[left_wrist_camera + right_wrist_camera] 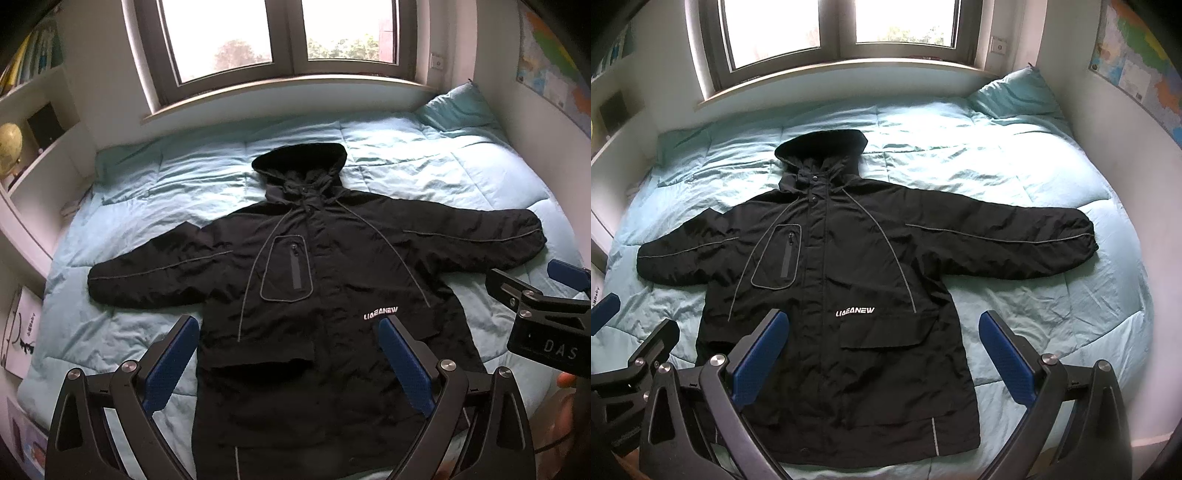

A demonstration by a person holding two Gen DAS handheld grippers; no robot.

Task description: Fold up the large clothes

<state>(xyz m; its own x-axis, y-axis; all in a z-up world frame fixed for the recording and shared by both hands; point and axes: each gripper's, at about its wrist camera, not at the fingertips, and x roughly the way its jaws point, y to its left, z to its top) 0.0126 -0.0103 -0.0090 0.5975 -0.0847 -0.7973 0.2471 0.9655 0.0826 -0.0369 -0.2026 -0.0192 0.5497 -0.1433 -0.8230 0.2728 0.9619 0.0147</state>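
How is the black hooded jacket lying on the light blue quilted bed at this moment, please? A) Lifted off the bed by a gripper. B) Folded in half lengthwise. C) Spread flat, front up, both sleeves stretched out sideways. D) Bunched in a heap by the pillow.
C: the black hooded jacket lies flat on the light blue quilted bed, white chest lettering showing and sleeves out to both sides.

I read white capitals on the black jacket [831, 258], low on its chest just above the flap pocket: they look like "LIAEANEW", though the middle letters are hard to make out. In my left wrist view the body of the right gripper [569, 275] carries pale letters "DAS", cut off at the frame edge. The wall map [1137, 62] has print too small to read.
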